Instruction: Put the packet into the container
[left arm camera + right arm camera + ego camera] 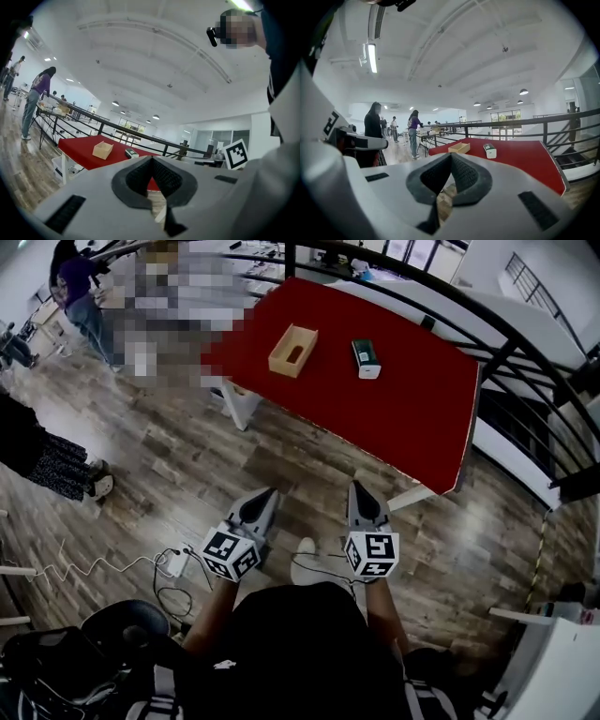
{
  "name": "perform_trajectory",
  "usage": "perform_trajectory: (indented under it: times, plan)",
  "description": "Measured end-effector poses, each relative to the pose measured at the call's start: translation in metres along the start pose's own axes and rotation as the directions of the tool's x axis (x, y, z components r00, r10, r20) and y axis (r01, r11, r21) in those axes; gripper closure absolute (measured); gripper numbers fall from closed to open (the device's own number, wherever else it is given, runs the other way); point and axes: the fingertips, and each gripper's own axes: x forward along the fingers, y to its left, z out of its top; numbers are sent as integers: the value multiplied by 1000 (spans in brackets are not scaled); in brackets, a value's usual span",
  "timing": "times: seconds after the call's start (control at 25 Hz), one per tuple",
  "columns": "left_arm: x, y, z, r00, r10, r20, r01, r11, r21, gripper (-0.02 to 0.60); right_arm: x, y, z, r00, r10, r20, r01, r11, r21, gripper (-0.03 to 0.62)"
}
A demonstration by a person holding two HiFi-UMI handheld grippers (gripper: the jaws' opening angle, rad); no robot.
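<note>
Distance is what the coming move turns on: the packet (367, 358) is seen lying flat on the red counter (412, 418), well ahead of both tongs and well apart from them, with a stretch of wooden floor (187, 456) left between. It is placed about midway along the counter's length, back from the near edge, and its long axis is turned roughly away from the person, so that a short end is presented toward the tongs. The container (293, 350), an open wooden box, is set to the packet's left, near it but not touching, toward the counter's left end. The right tongs (357, 487) are judged to be the nearer of the two, since the packet is lined up almost straight ahead of them, while the left tongs (270, 493) are offset further to the left, more in line with the container. Both tongs are held low in front of the body, side by side and pointed toward the counter. In each gripper view the dark pads are seen pressed together at the tips, fully closed, and nothing is gripped or touched by either. The task is judged not yet begun: the counter must first be reached, and the jaws opened, before the packet can be taken.
</note>
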Motion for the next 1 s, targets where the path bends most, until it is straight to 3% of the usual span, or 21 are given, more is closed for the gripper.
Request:
perform_trajectory:
  times: [0.24, 0.52, 0.8, 1.0]
  plan:
    - [75, 25, 16, 1000, 13, 7, -13, 1000, -5, 578, 68, -50, 9, 1000, 17, -13, -16, 1000, 14, 572]
    - [109, 49, 22, 998, 53, -17, -53, 999, -1, 578, 108, -69, 15, 999, 42, -17, -42, 998, 39, 572]
    - [149, 68, 30, 999, 28, -24, -27, 999, 27, 578, 138, -93, 12, 1000, -2, -21, 3, 998, 65, 572]
    - [179, 107, 43, 1000, 14, -13, -14, 1000, 24, 578, 181, -100, 18, 999, -13, -32, 15, 998, 62, 572]
